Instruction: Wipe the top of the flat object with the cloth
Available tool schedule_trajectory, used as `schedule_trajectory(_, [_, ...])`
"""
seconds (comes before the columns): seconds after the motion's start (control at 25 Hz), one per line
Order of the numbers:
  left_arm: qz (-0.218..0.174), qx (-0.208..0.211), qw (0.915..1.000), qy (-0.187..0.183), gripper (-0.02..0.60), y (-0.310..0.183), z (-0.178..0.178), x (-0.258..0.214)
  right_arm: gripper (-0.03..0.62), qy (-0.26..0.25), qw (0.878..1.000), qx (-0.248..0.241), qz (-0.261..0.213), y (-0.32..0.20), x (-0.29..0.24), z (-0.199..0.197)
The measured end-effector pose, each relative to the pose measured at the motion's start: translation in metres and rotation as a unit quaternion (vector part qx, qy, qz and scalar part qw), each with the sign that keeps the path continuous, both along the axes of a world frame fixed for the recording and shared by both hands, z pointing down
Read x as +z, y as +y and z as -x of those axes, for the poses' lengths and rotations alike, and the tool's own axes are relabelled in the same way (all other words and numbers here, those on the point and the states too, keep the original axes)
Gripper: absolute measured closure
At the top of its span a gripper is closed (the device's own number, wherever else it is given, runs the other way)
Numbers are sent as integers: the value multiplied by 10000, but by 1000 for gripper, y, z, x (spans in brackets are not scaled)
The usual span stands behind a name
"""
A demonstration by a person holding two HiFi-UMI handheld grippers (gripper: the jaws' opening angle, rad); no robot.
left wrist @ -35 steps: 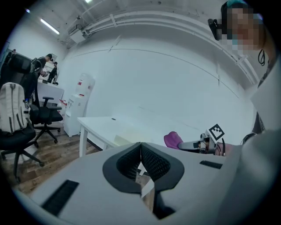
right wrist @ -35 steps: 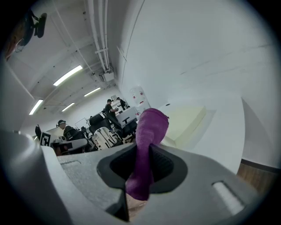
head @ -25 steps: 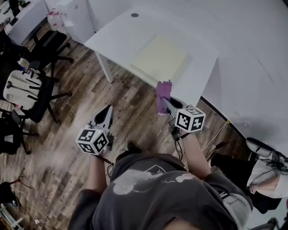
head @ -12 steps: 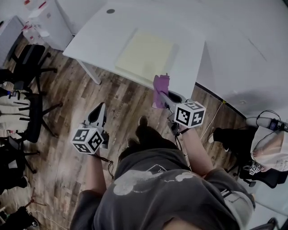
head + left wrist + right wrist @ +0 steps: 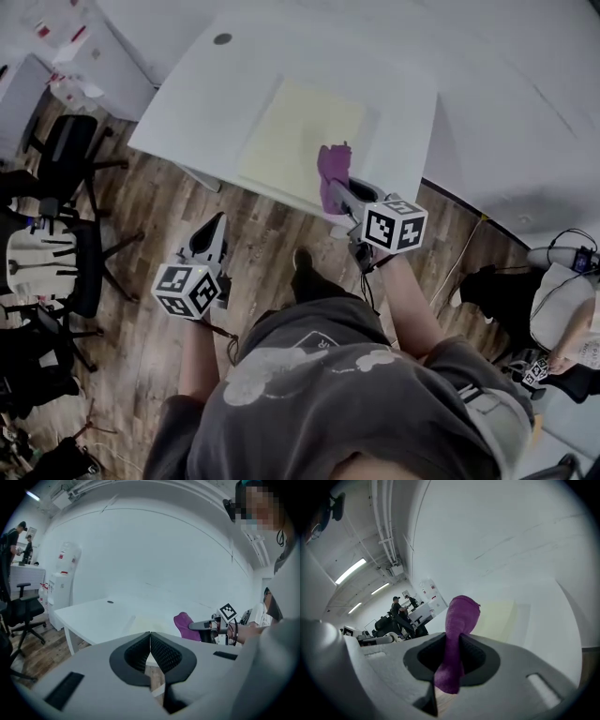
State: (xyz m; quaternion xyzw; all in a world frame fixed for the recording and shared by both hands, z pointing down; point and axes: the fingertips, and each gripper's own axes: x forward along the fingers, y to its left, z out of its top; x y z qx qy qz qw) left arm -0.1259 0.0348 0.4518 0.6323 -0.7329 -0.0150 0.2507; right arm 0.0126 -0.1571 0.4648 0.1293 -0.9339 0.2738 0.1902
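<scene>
The cloth (image 5: 332,169) is clamped in the right hand-held gripper (image 5: 336,195), with the mat (image 5: 291,131) lying just ahead. The left hand-held gripper (image 5: 216,225), jaws together and empty, is held farther off.

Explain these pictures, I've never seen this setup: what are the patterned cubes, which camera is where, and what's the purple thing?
No robot here: a person holds a two-jaw gripper in each hand; each patterned cube is part of its gripper. The head view looks down from a camera on the person's head. The two gripper views ride on the grippers and look along their jaws. On the white table lies a flat pale yellow object. The right gripper is shut on a purple cloth at that object's near edge; I can't tell whether it touches. The left gripper is shut and empty, over the wooden floor.
</scene>
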Motion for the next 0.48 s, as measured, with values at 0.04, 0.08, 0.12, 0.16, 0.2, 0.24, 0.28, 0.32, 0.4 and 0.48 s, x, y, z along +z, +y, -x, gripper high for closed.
schedule_trajectory(0.04, [4,9,10000,-14,581,-8,6,-1,520,-15,10000,11,14,-8,0,6])
schedule_trajectory(0.08, [18,27,10000,-32,581,-16,11,-1,520,-21,10000,22,29,-15,0,11])
schedule_trajectory(0.12, [46,51,10000,-53,581,-24,15,-1,520,-20,10000,28,44,-22,1,15])
schedule_trajectory(0.16, [87,76,9999,-72,581,-31,18,1,520,-19,10000,28,58,-28,2,18])
schedule_trajectory(0.2, [135,98,9998,-85,581,-37,20,4,520,-21,10000,28,72,-34,3,20])
schedule_trajectory(0.24, [179,112,9997,-90,581,-43,21,6,520,-27,10000,31,85,-40,4,21])
schedule_trajectory(0.28, [215,119,9997,-86,581,-49,22,9,520,-33,9999,44,96,-46,6,22])
schedule_trajectory(0.32, [244,123,9996,-74,581,-56,23,11,520,-38,9999,67,108,-54,7,21])
schedule_trajectory(0.4, [317,143,9994,-35,581,-70,25,16,520,-45,9998,124,134,-70,10,22])
schedule_trajectory(0.48, [437,193,9989,-11,581,-81,28,23,520,-64,9997,161,145,-83,10,25])
